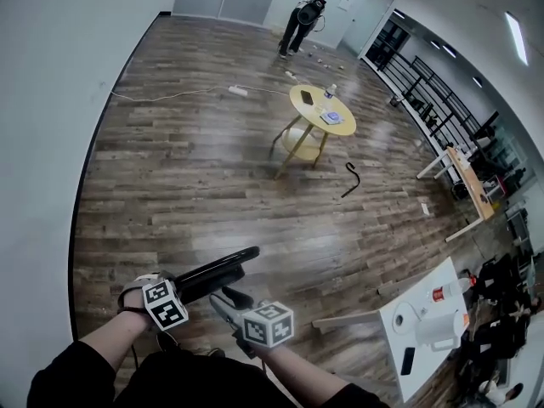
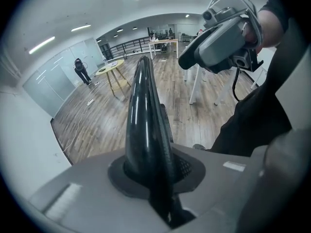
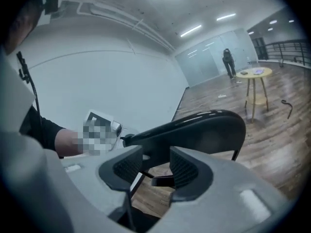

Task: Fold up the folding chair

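The folding chair's black glossy backrest (image 1: pixel 217 272) stands just in front of me. In the left gripper view it rises as a narrow black blade (image 2: pixel 143 115) out of the jaws. My left gripper (image 1: pixel 183 286) (image 2: pixel 155 171) is shut on the backrest's left end. My right gripper (image 1: pixel 223 299) (image 3: pixel 151 166) is held beside it on the right, tilted, with its jaws apart. In the right gripper view the backrest (image 3: pixel 194 130) lies across behind the gap and the pads (image 3: pixel 187 166) press on nothing. The chair's seat and legs are mostly hidden by my arms.
A round yellow table (image 1: pixel 321 109) with small items stands mid-room, with a black hooked object (image 1: pixel 350 179) on the floor near it. A white table (image 1: pixel 425 321) with clutter is close at the right. A person (image 1: pixel 302 24) stands far off by the doors. A white cable (image 1: pixel 238 90) crosses the floor.
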